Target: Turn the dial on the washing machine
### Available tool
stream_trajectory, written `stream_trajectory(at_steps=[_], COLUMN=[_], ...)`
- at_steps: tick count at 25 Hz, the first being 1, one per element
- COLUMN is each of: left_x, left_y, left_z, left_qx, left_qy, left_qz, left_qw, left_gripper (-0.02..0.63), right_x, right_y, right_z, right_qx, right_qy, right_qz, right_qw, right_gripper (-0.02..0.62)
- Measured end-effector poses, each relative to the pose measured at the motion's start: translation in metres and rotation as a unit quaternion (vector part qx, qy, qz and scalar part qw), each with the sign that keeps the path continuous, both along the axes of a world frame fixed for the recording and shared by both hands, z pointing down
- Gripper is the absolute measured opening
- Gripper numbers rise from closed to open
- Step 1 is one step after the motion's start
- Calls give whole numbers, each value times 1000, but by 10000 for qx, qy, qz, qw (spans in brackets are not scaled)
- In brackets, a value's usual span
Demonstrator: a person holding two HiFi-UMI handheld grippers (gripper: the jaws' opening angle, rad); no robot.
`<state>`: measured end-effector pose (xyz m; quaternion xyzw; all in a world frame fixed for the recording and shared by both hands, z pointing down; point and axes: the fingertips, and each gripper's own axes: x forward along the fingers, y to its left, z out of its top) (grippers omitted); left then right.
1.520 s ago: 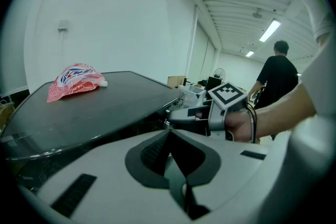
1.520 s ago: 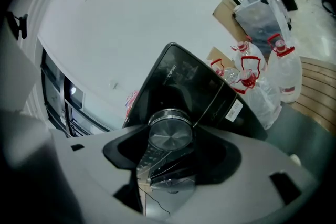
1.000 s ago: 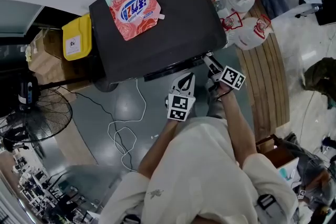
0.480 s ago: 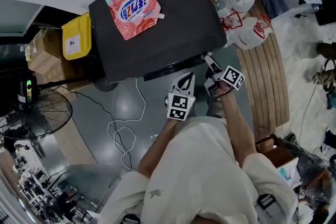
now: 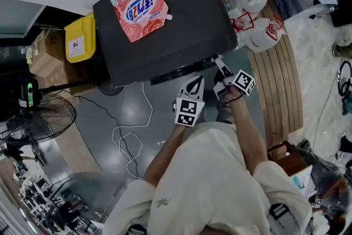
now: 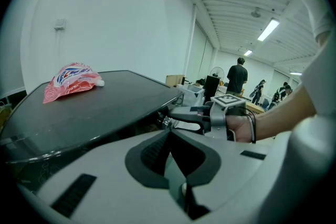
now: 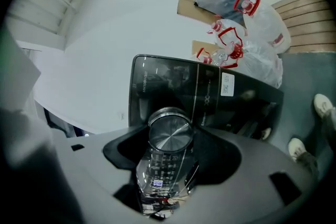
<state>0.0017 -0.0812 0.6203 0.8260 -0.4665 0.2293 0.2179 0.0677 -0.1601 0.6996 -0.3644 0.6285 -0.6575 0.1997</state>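
**Right gripper holds the washer's dial**

The dial (image 7: pixel 169 136) is round and shiny. It sits on the dark front panel of the washing machine (image 5: pixel 181 36), near one front corner. The right gripper (image 5: pixel 220 66) has its two fingers pressed on the dial, one on each side. The left gripper (image 5: pixel 193 83) hangs just in front of the washing machine, beside the right one. Its fingers are together with nothing between them. A pink pouch (image 5: pixel 139 7) lies flat on top of the washing machine. A yellow jug (image 5: pixel 80 38) stands just beside the washing machine. White bags (image 5: pixel 254 14) with red handles sit at its other side. A white cord (image 5: pixel 127 140) curls on the floor in front of the washing machine.
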Motion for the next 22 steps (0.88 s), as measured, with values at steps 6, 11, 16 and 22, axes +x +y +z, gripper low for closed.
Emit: stream_trajectory(at_steps=[6, 11, 16, 22], left_x=[0, 0, -1, -4], left_y=[0, -1, -3, -8], left_z=[-1, -1, -4, -10], left_qx=[-10, 13, 51, 153], left_qy=[6, 13, 33, 93], left_qz=[15, 38, 77, 110], left_qw=[10000, 10000, 10000, 9998], left_gripper=[12, 12, 12, 12], right_x=[0, 2, 4, 16], right_y=[0, 1, 3, 11], right_z=[-2, -1, -4, -14], right_qx=[15, 43, 174, 561], right_qy=[43, 194, 636, 1591], right_qz=[-64, -62, -289, -581], right_qw=[10000, 9998, 9974, 9840], right_gripper=[279, 288, 291, 288])
